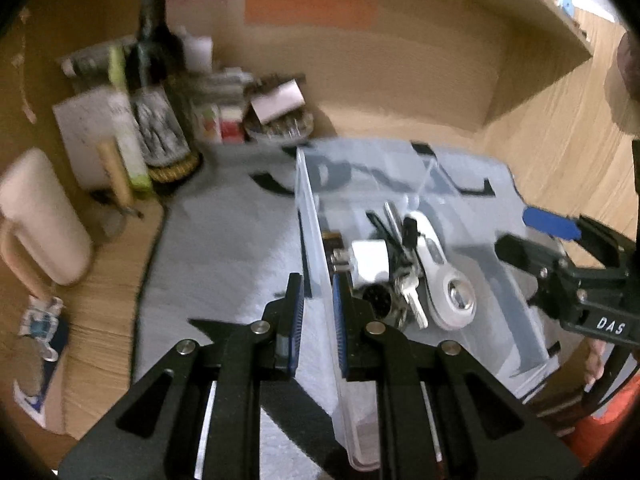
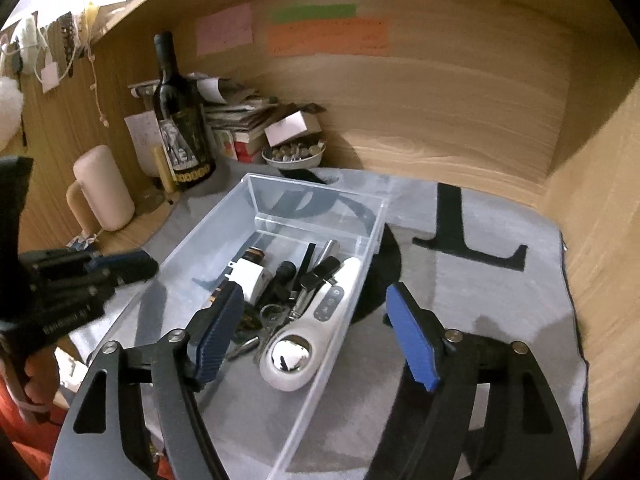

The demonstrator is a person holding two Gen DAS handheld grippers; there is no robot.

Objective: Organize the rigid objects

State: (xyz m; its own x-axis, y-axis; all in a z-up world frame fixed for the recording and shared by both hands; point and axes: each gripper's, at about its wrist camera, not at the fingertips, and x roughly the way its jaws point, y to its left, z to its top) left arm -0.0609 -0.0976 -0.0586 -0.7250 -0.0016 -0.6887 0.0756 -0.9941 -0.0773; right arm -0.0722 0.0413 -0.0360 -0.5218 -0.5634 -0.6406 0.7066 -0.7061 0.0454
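- My left gripper (image 1: 318, 312) has its jaws clamped on the near left wall of the clear bin (image 1: 316, 216).
- My right gripper (image 2: 320, 332) has jaws spread apart astride the bin's right wall, gripping nothing.
- The bin sits on the grey mat (image 2: 480, 280), holding a white handheld device (image 2: 312, 332), keys and an adapter; a wine bottle (image 2: 180, 120) stands at ten o'clock.

Both views are warm and fairly dim, with heavy fisheye bending and black corners. The left wrist view is smeared by motion blur, worst on the wine bottle (image 1: 154, 80) and the clutter round it. The right wrist view is sharper. Soft shadows fall on the grey mat (image 2: 500, 280); glare glints on the clear plastic bin (image 2: 192, 248).
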